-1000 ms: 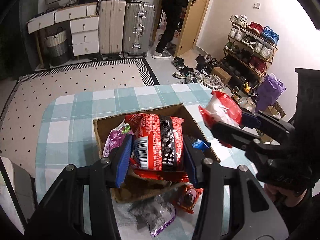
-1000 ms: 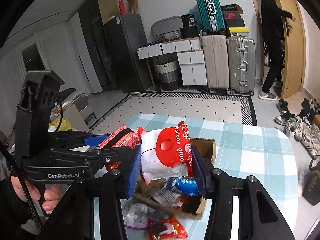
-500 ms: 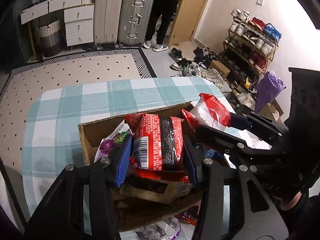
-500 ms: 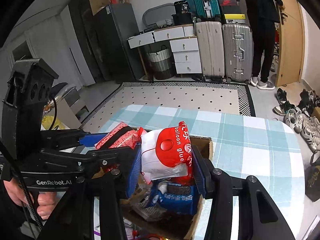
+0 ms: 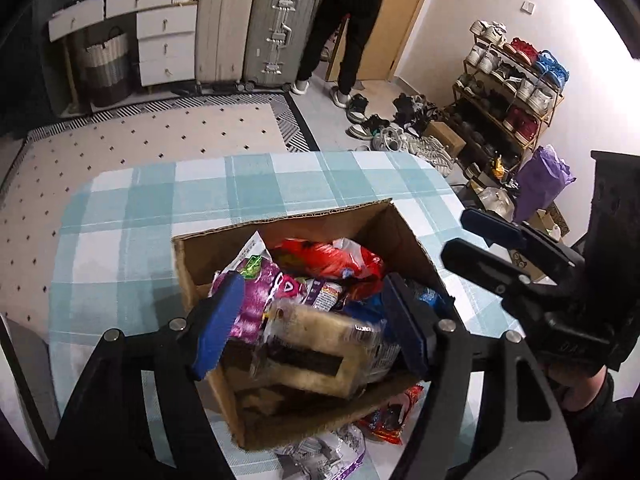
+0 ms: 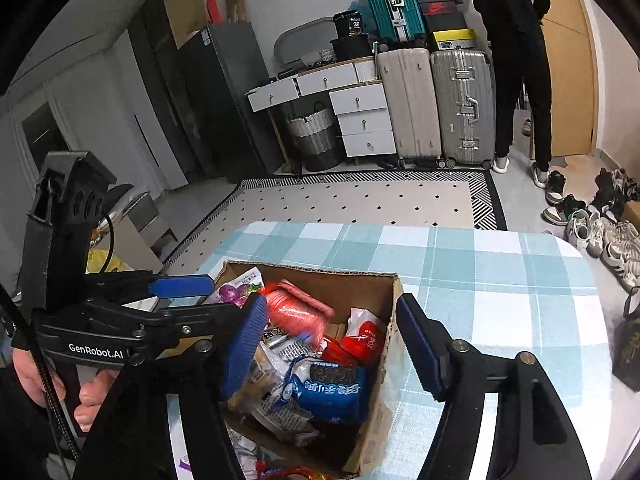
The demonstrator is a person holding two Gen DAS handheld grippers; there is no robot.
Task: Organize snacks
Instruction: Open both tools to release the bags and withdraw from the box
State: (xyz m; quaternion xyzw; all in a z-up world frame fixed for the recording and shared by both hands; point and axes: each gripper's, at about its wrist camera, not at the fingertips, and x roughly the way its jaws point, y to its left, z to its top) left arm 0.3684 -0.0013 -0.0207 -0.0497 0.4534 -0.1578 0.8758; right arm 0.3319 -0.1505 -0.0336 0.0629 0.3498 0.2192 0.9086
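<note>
A cardboard box (image 5: pixel 320 216) (image 6: pixel 394 292) of snack packs stands on the checked table. My left gripper (image 5: pixel 316 324) is open and empty just above the box's near side; it also shows in the right wrist view (image 6: pixel 180 300). My right gripper (image 6: pixel 332 344) is open and empty over the box; it also shows in the left wrist view (image 5: pixel 480 240). A red pack (image 5: pixel 332 260) (image 6: pixel 296 312) and a red-and-white balloon-glue pack (image 6: pixel 360 340) lie in the box, beside a purple pack (image 5: pixel 260 300) and a blue pack (image 6: pixel 328 388).
Loose packs lie on the table (image 5: pixel 160 200) just in front of the box: a red one (image 5: pixel 388 416) and a grey-purple one (image 5: pixel 328 452). Beyond the table are a rug, suitcases (image 5: pixel 276 32), drawers, a shoe rack (image 5: pixel 512 92) and a standing person (image 6: pixel 516 60).
Both grippers opened and let go of their packs. The red pack and the balloon-glue pack dropped into the box. Both grippers moved closer over the box.
</note>
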